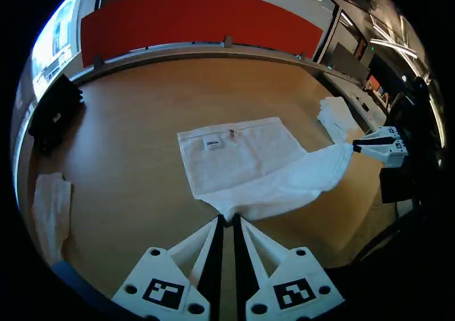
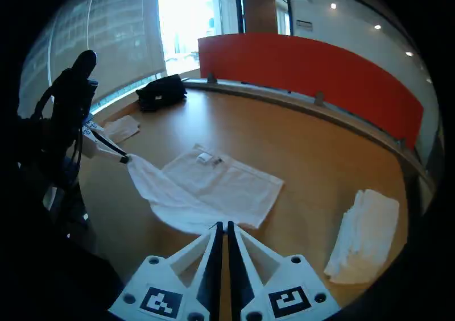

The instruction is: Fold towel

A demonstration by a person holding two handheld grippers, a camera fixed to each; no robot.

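Observation:
A white towel with a small label lies spread on the wooden table, and its near edge is lifted off the surface. In the left gripper view my left gripper is shut on one near corner of it. Farther right, the right gripper pinches the other near corner, and the raised edge hangs between the two. In the right gripper view my right gripper is shut on the towel, while the left gripper, held by a person in dark clothing, grips the far end of the same edge.
A stack of folded white towels sits near one table edge. A black bag and a loose white cloth lie at the other side. A red divider runs along the back.

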